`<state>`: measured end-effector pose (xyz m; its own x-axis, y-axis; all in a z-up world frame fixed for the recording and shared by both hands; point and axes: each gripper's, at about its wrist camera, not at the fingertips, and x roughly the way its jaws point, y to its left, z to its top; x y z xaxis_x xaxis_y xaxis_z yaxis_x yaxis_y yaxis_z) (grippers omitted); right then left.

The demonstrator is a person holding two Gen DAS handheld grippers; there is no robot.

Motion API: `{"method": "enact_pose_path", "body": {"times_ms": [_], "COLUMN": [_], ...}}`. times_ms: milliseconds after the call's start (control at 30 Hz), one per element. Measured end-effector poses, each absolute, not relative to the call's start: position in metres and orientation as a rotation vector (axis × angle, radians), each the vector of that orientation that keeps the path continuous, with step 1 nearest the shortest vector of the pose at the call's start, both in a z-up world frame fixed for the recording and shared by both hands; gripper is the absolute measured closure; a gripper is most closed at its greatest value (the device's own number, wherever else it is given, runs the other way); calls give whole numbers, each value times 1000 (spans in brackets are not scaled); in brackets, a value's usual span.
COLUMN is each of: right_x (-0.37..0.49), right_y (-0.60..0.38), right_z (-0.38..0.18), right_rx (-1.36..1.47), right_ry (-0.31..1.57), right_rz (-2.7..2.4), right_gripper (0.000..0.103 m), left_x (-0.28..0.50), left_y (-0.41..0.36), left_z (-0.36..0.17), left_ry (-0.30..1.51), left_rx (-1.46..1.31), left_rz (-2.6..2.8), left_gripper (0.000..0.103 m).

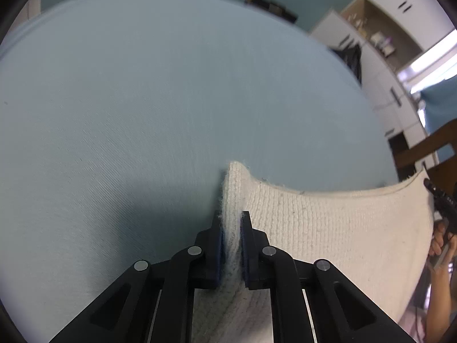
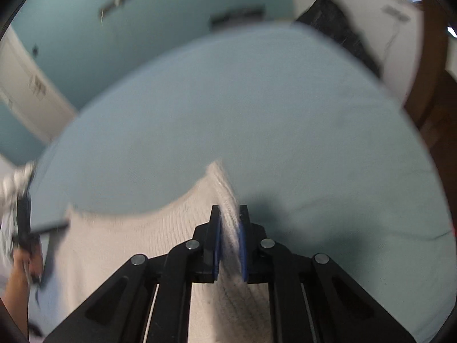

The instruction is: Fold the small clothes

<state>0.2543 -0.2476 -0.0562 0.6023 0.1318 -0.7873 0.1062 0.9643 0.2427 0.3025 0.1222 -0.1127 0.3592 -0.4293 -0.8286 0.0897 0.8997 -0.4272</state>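
over the pale blue sheet you've got a cream knit cloth lifted up and stretched between both tongs. your left tongs are pinching one upper corner of it, pads pressed onto the knit with the fabric bunched into a little peak that sticks up past the fingertips. same deal on the other side: your right tongs are clamped on the opposite corner of the cloth, blue pads squeezing a fold of it. the top edge sags in a shallow curve between the two corners, and the rest hangs down toward the bottom of both views.

in the left wrist view you can see your right hand at the far right edge, past the cloth. in the right wrist view your left hand shows at the far left, pretty blurred. white cabinets stand beyond the sheet, and there's some brown wood furniture off to the right, can't tell what it is exactly.
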Motion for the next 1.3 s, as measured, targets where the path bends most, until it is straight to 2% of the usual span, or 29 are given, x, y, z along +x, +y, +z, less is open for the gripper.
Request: {"method": "enact_pose_path", "body": {"times_ms": [67,167,367,400,467,500,533,567,600,633,700,767,800,933,1033,1067,1133,1233,1300], "right_x": [258,264,295,299,300,297,293,290,285,278,249,213,191,115,73,58,33,41,43], "right_y": [-259,-253,-257,-255,-252,-254,-261,-271,-281,-289,-296,-289,-282,-235,-195,-183,-169,-169,-178], "right_z": [-50,-57,-133,-146,-168,-166,-163,-162,-156,-144,-106,-75,-60,-25,-3,2,-2,-17,-36], "right_rx": [366,342,312,300,341,376,439,517,563,571,513,443,427,430,383,365,330,312,317], "right_ry": [871,860,1095,1138,1204,1185,1181,1206,1238,1243,1191,1193,1195,1263,1242,1213,1191,1169,1215], "right_rz": [34,-21,-176,-204,-240,-231,-212,-199,-207,-217,-216,-199,-182,-50,75,98,101,74,56], "right_gripper": [96,97,97,96,93,89,74,63,52,52,50,37,30,29,29,28,19,19,19], "left_x": [302,312,337,334,331,330,325,320,311,301,268,230,209,123,77,68,62,64,65], "left_y": [127,147,118,118,123,129,141,146,152,154,149,139,129,85,61,59,40,38,38], "left_z": [-101,-83,-139,-136,-129,-122,-113,-98,-78,-59,-18,11,20,35,27,19,-9,-66,-96], "left_ry": [1073,964,1234,1200,1192,1211,1210,1181,1134,1095,993,927,914,893,884,897,968,1128,1169], "left_rx": [-351,-444,-280,-303,-371,-401,-405,-396,-376,-348,-242,-135,-100,-79,-65,-57,-21,65,130], "left_rz": [-313,-209,-65,-55,-50,-27,-13,-10,-4,4,26,-1,-33,-195,-256,-256,-253,-157,-96], "left_gripper": [94,94,92,91,78,66,59,56,42,20,7,1,0,0,0,0,0,0,0]}}
